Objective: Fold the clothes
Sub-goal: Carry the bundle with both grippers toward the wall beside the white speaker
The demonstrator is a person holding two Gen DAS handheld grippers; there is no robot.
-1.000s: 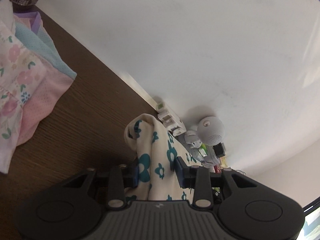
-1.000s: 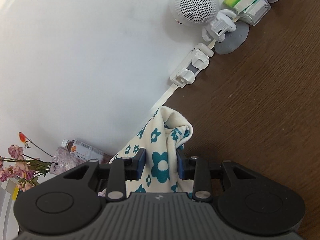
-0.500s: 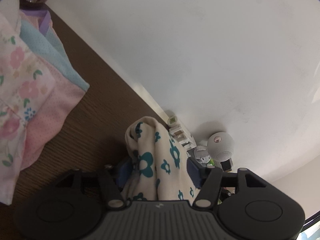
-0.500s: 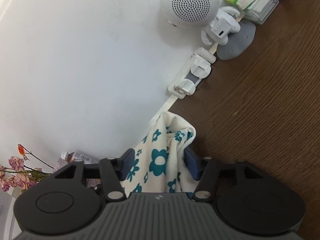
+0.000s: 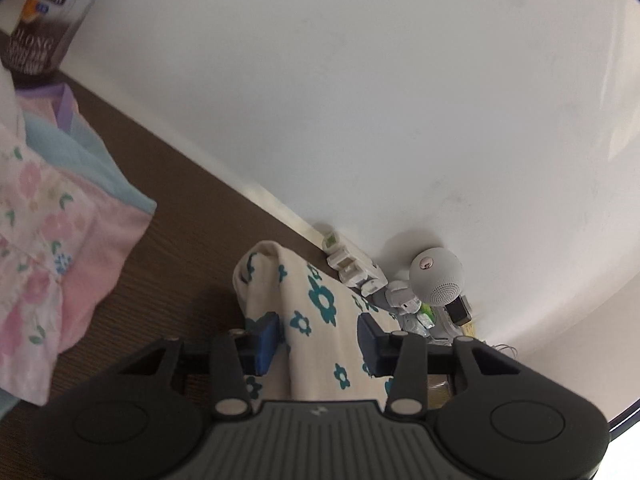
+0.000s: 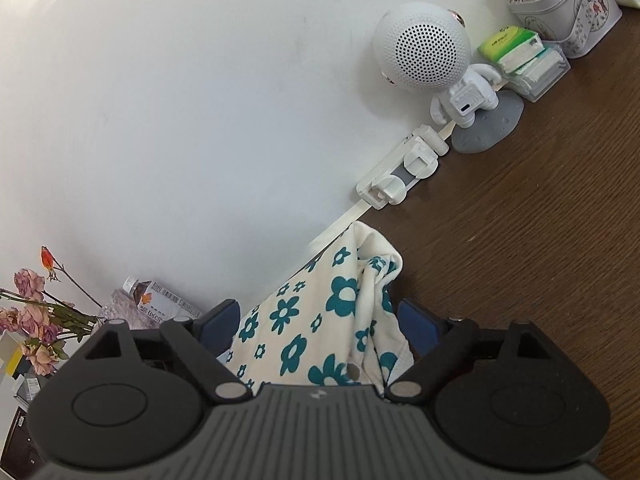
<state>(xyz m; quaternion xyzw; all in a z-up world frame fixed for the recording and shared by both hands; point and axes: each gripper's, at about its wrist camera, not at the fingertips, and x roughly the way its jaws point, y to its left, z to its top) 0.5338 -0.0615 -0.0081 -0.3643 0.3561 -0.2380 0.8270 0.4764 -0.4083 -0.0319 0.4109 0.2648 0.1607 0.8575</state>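
Starting at the far left of the left wrist view, a stack (image 5: 60, 216) of pastel clothes sits at nine o'clock on the desk (image 5: 176, 248), pink floral on top with blue and purple beneath; it looks already folded. A carton (image 5: 44, 24) stands against the wall at eleven o'clock.

Moving right, the left claw (image 5: 318, 338) stands wide, its blue pads clear on either side of the cloth (image 5: 316, 312), a cream piece with teal flowers. One bunched corner pokes up at twelve o'clock between the jaws, resting near the wall edge. Nothing is pinched.

Over in the right wrist view, dried flowers (image 6: 36, 312) sit at nine o'clock. The right claw (image 6: 320, 322) is spread wider, and the other corner of the cloth (image 6: 320, 312) lies loose between its pads, again at twelve o'clock. A white clip (image 6: 400, 172) and a speaker figure (image 6: 432, 64) line the wall at one o'clock, with a tin (image 6: 568, 12) at two o'clock.

My guess is that a fold of this cloth has just been laid down and let go. How many folds it needs is hidden under the claws; it has yet to join the stack.
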